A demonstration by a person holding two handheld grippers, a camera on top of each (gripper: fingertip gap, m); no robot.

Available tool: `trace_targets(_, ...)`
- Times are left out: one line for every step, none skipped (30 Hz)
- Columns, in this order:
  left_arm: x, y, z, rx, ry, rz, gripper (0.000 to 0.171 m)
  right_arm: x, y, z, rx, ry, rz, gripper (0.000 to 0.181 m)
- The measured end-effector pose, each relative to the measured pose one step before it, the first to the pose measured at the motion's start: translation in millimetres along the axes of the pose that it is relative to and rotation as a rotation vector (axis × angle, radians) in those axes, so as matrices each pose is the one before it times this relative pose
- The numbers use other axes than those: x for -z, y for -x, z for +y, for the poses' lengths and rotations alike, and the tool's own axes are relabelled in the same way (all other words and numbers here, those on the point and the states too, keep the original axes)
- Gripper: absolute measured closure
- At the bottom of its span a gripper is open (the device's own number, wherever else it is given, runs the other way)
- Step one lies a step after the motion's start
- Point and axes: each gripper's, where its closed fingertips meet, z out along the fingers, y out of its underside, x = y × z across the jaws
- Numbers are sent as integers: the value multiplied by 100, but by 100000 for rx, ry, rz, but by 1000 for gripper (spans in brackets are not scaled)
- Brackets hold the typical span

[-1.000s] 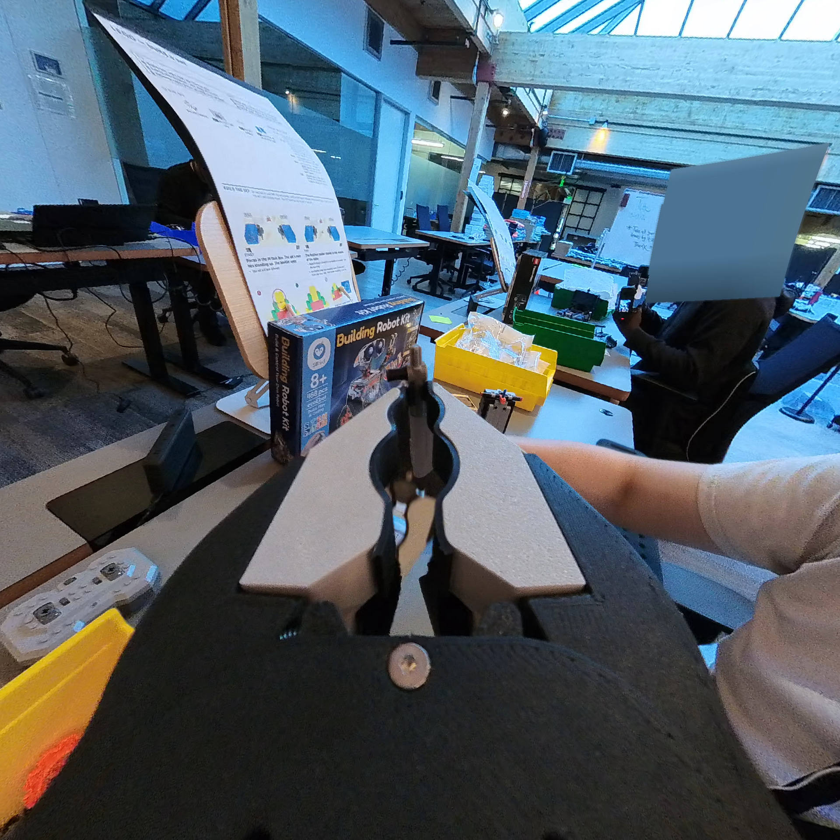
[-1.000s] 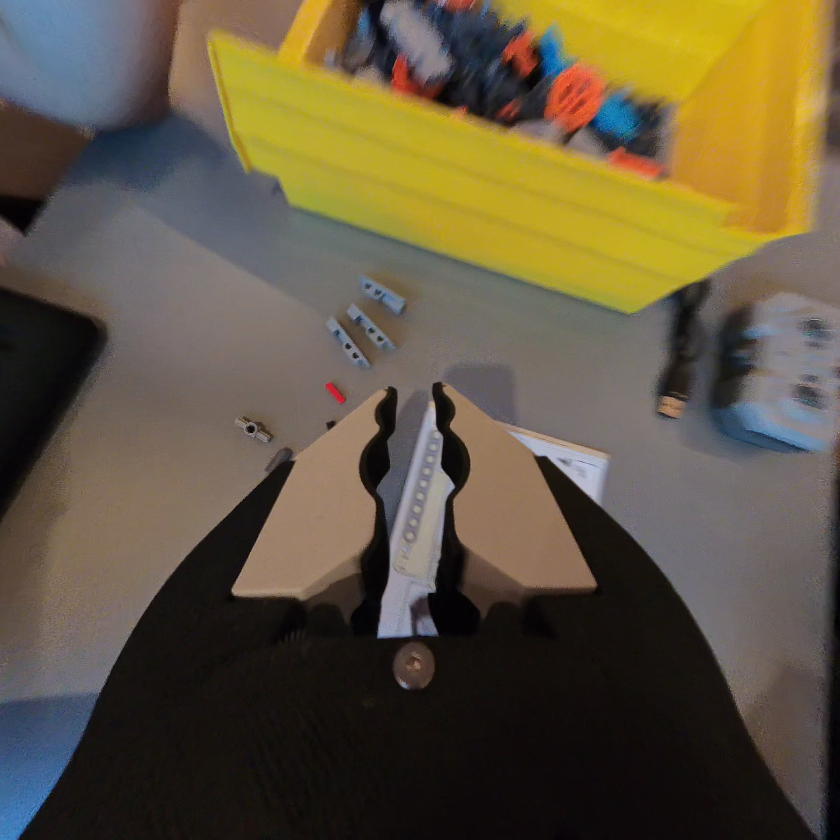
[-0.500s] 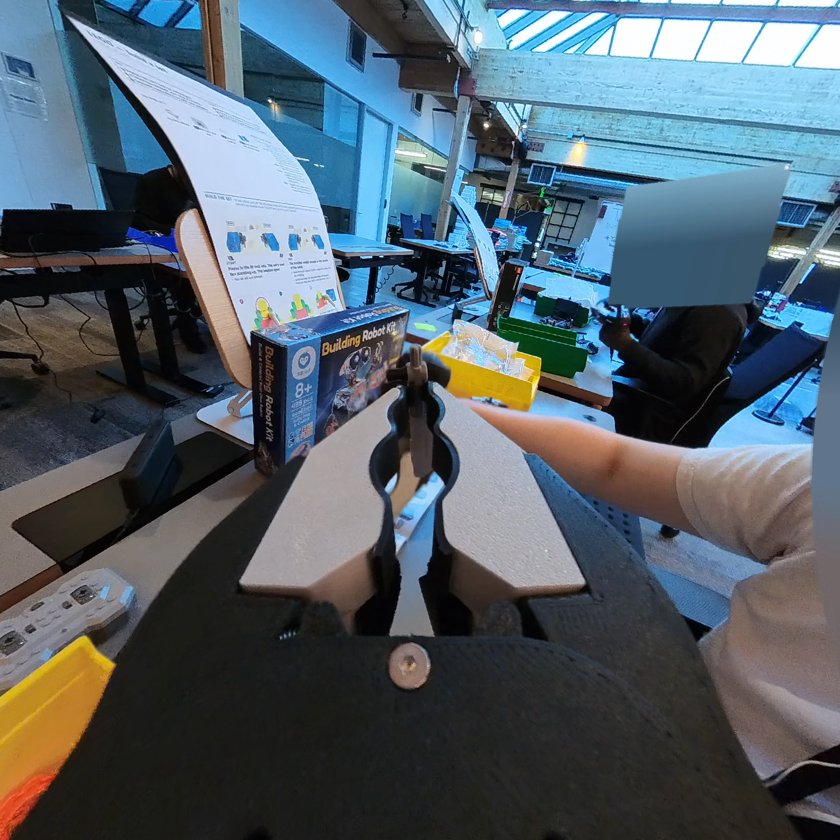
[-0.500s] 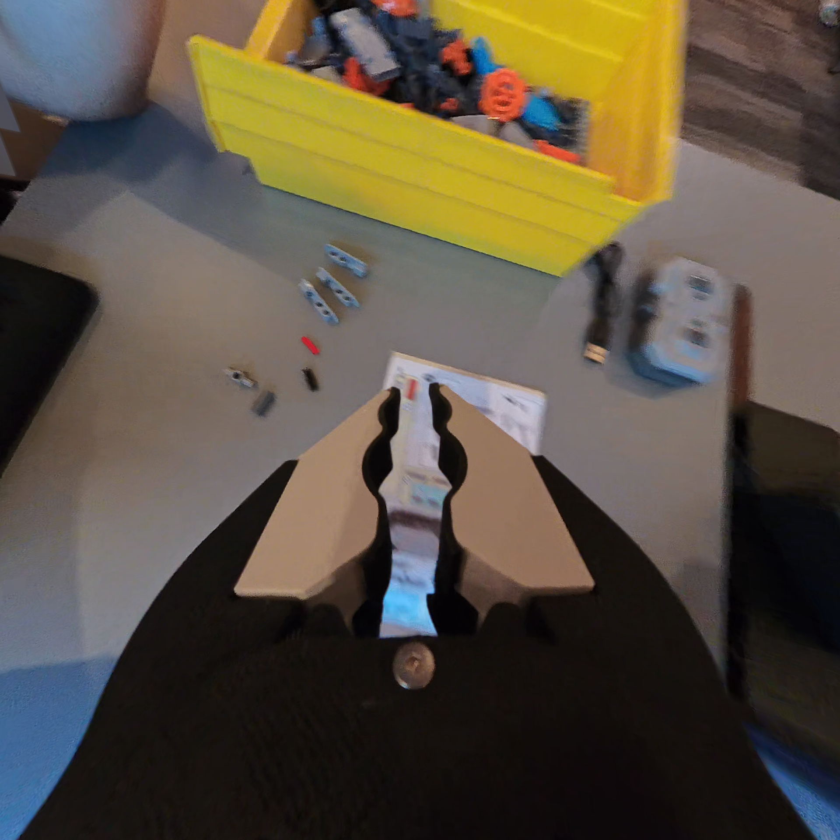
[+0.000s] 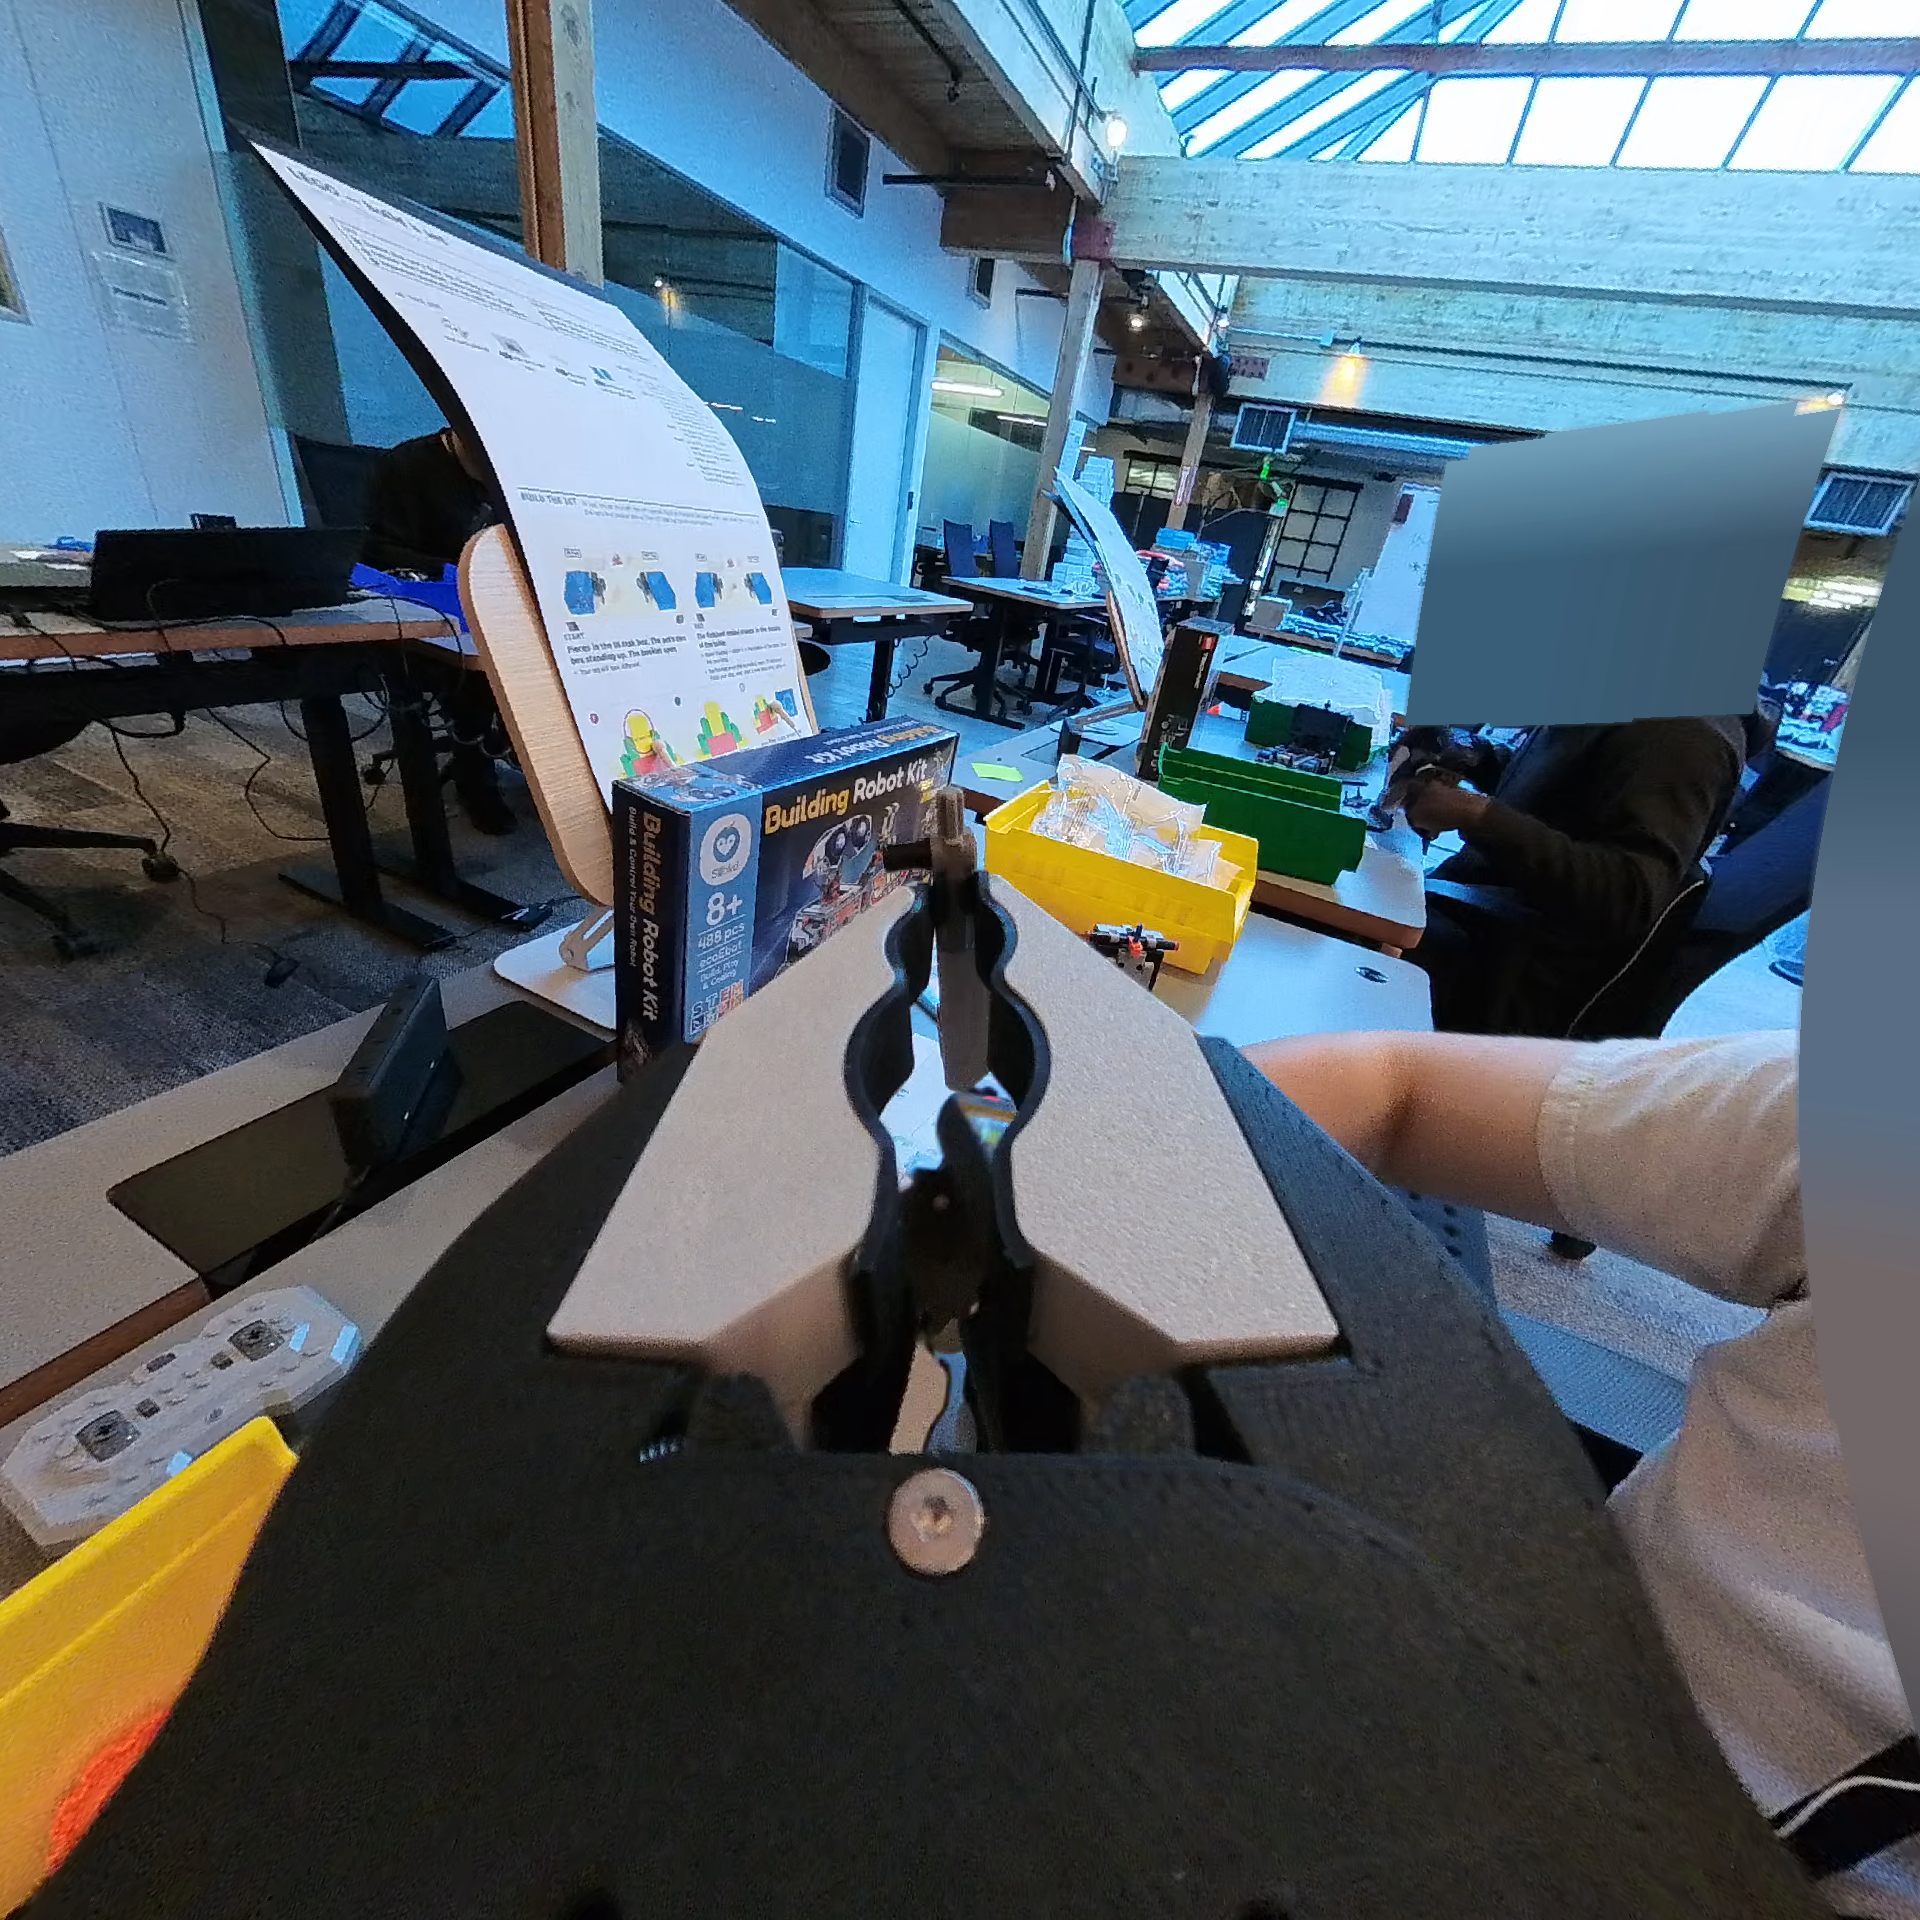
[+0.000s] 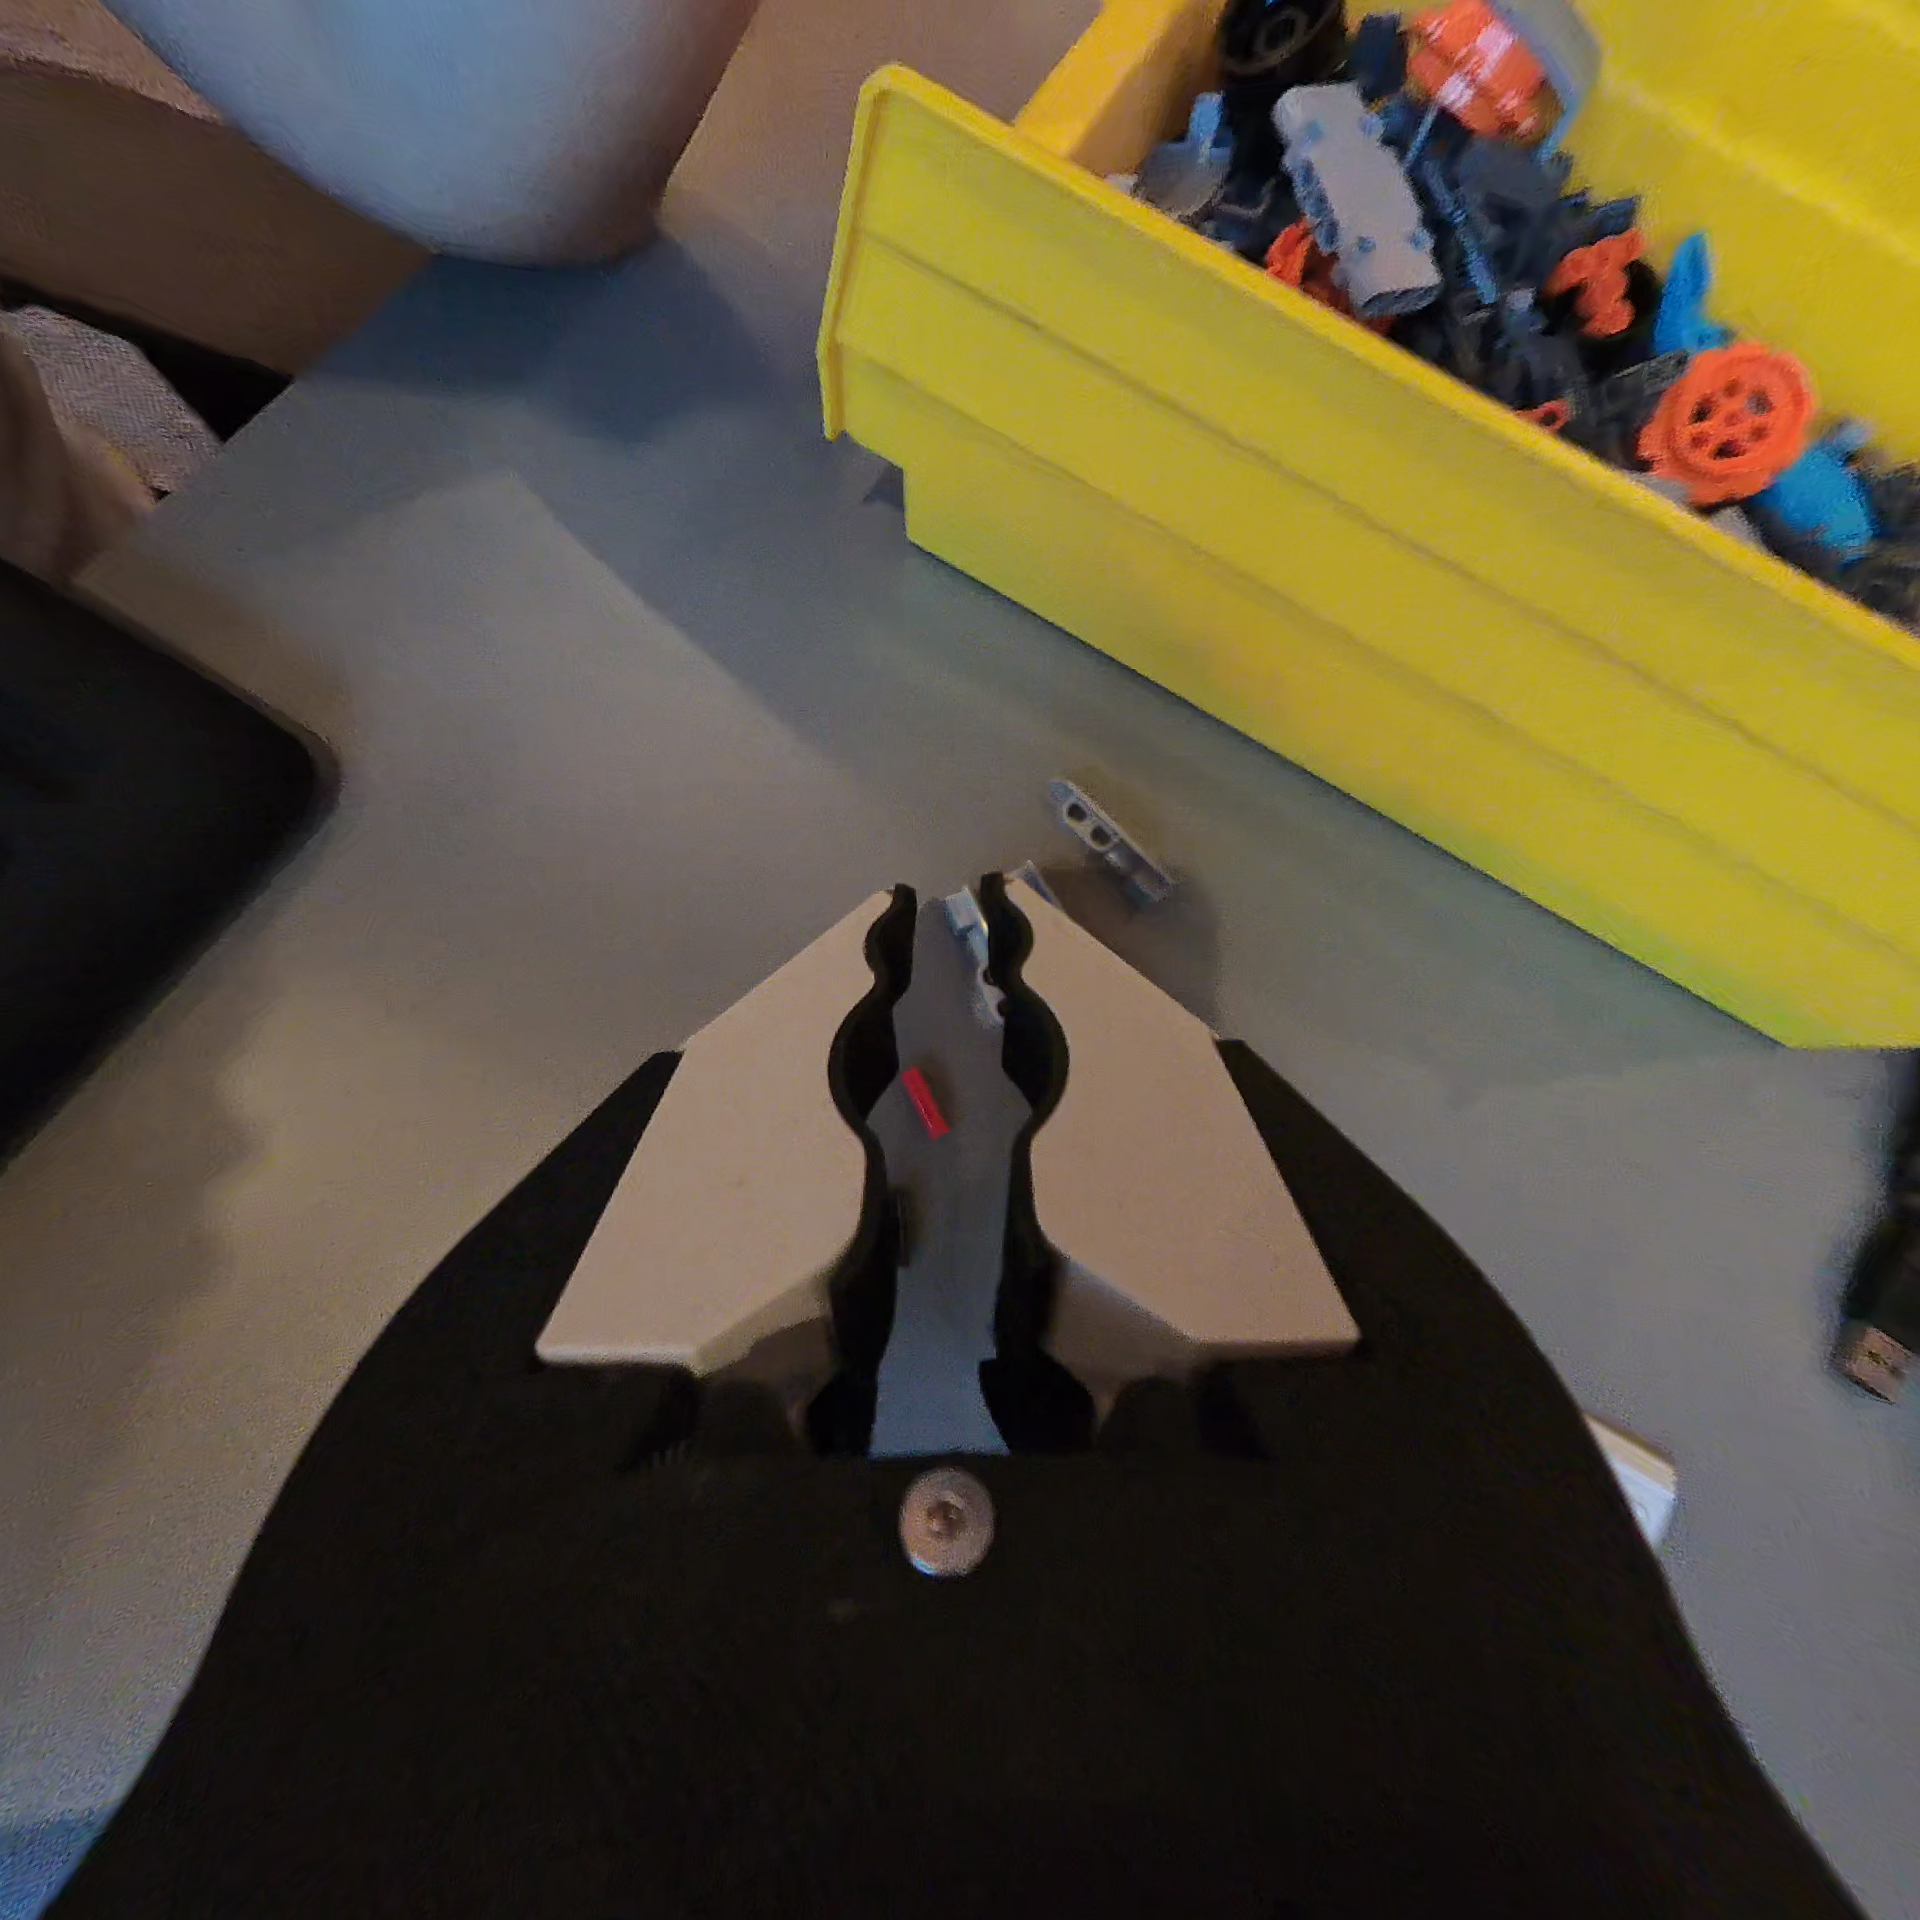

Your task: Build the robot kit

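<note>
My left gripper point(image 5: 951, 896) is shut on a small dark grey part point(image 5: 954, 940) with a black pin at its top. It holds the part up in the air in front of a blue kit box point(image 5: 769, 883). My right gripper point(image 6: 945, 896) hangs over the grey table point(image 6: 540, 831) with its jaws a narrow gap apart and nothing in them. Through the gap a small grey beam point(image 6: 971, 935) and a red pin point(image 6: 925, 1101) lie on the table. A second grey beam point(image 6: 1107, 844) lies just beyond the right fingertip.
A yellow bin point(image 6: 1299, 582) of mixed parts stands beyond the right gripper. A black cable plug point(image 6: 1878, 1320) and a booklet corner point(image 6: 1647, 1496) lie to its right. The left wrist view shows an instruction sheet point(image 5: 623, 499), a grey hub point(image 5: 177, 1392), a yellow bin of bags point(image 5: 1122, 883), my arm point(image 5: 1403, 1091) and a seated person point(image 5: 1579, 862). Spacing between my two grippers at the tips: around 30 cm.
The right gripper has swung over the table and now sits above the small grey beams and red pin. The pale beam between its jaws 1.0 s ago is gone. The left still holds its part.
</note>
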Motion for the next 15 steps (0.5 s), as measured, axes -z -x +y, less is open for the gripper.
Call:
trace_targets(7,-40,31,-49,174,21,167,-425,19,330,-1407,2321,-3340,168)
trace_targets(-11,-37,47,9,202,-28,167,-308,-285,484,-702,2624,-846,168)
trace_targets(-25,-45,21,-78,142,-28,167,-197,-262,335,1104,881,1,169)
trace_targets(-38,-81,36,-274,202,102,166,-143,-183,229,1213,92,201,170)
trace_targets(-63,-45,40,-349,311,-6,166,-138,-81,169,-208,57,-322,171)
trace_targets(-88,-10,50,-354,261,-37,166,-174,47,235,-941,748,-1255,171)
trace_targets(-106,23,46,-154,229,125,167,-193,52,429,-441,2062,-1038,172)
trace_targets(-114,37,52,200,192,289,167,-145,-70,356,57,1855,62,176)
trace_targets(-110,52,66,413,123,332,167,-50,-22,-160,-392,-1320,-169,178)
trace_targets(-115,93,65,492,79,225,167,79,-88,-205,-1275,-1098,123,181)
trace_targets(-95,105,100,508,189,89,167,236,-218,-267,-2026,-823,1104,181)
trace_targets(-98,154,151,573,422,-206,167,526,1,-449,-2364,-1149,-103,181)
trace_targets(-79,142,159,574,553,-198,167,896,173,-713,-3633,-1658,-797,181)
trace_targets(-31,112,84,446,231,-120,167,1245,-7,-845,-5427,-1530,697,181)
trace_targets(38,94,-20,348,-240,-281,167,1557,-45,-846,-6619,-420,1399,181)
